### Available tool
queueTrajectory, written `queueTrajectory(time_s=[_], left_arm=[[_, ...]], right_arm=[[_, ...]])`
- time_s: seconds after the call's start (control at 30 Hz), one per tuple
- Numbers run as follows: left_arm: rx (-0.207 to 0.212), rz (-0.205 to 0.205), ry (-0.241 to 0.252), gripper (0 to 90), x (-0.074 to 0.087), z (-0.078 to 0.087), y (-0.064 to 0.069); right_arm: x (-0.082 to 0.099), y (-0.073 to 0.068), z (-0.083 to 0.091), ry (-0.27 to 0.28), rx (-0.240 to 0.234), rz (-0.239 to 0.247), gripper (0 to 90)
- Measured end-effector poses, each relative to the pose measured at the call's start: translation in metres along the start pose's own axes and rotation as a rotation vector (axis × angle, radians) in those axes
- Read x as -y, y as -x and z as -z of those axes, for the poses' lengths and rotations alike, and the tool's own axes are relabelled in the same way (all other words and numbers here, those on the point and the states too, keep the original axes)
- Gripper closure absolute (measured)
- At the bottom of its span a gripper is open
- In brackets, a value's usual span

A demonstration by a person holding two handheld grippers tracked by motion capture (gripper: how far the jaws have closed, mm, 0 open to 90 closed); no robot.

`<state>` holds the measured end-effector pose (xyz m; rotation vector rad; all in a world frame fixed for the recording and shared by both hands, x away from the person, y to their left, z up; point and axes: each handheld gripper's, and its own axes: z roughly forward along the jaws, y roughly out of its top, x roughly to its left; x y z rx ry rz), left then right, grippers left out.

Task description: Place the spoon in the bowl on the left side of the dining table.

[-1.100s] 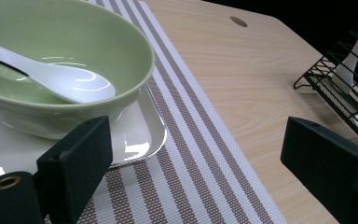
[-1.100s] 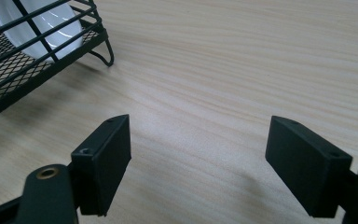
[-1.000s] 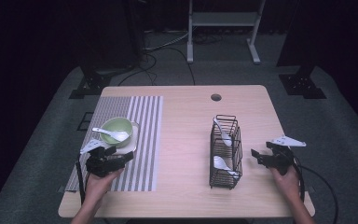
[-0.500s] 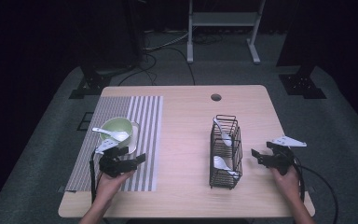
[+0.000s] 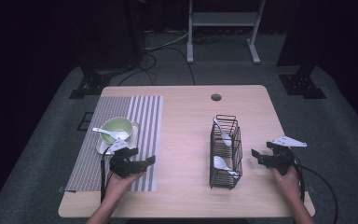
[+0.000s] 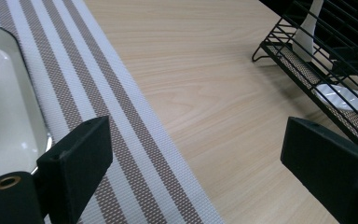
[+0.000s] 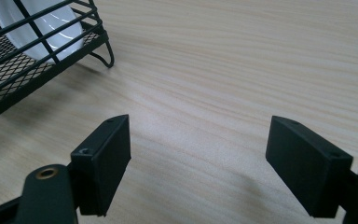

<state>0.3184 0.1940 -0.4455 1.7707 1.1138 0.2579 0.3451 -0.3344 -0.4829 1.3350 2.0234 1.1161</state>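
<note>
We hold both grippers empty, jaws spread wide; the left gripper (image 5: 142, 163) hovers over the grey-and-white striped woven placemat (image 5: 142, 112) at the lower left of the high view, pointing towards the black wire rack (image 5: 225, 151) at centre right; the right gripper (image 5: 261, 157) waits just beside that rack on the pale wooden table (image 5: 186, 116). The pale green ceramic bowl (image 5: 117, 127) with a white ceramic spoon (image 5: 108, 133) across it sits on a white saucer (image 6: 9, 135) at middle left; two more white spoons (image 5: 223, 163) lie inside the rack — likely our next targets. To do this well, we should come in level and close on a handle, not the wires.
</note>
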Motion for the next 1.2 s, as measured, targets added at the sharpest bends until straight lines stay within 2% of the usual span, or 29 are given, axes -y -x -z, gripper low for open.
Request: queueTrajectory(time_s=[0.3, 0.5, 0.63, 0.8, 0.93, 1.03, 1.13, 1.2], left_arm=[[0.03, -0.012, -0.007, 8.0, 0.0, -0.01, 0.012], [0.042, -0.033, -0.007, 8.0, 0.0, -0.016, 0.023], [0.049, -0.063, -0.019, 8.0, 0.002, -0.02, 0.033], [0.065, -0.073, -0.031, 8.0, 0.006, -0.025, 0.04], [0.05, -0.094, -0.028, 8.0, 0.01, -0.026, 0.044], [0.058, -0.089, -0.028, 8.0, 0.013, -0.027, 0.046], [0.046, -0.08, -0.024, 8.0, 0.019, -0.027, 0.048], [0.04, -0.097, -0.038, 8.0, 0.021, -0.028, 0.049]], right_arm=[[0.0, 0.0, 0.0, 0.004, -0.001, 0.002, 20.8], [0.0, 0.0, 0.0, 0.007, -0.003, 0.0, 20.9], [0.0, 0.001, 0.001, 0.008, -0.006, -0.003, 20.9], [0.0, 0.001, 0.001, 0.011, -0.01, -0.008, 20.9], [0.0, 0.001, 0.001, 0.013, -0.008, -0.007, 20.9], [0.001, 0.001, 0.001, 0.014, -0.009, -0.009, 20.9], [0.001, 0.002, 0.002, 0.019, -0.016, -0.017, 20.9], [0.001, 0.004, 0.002, 0.025, -0.026, -0.035, 20.9]])
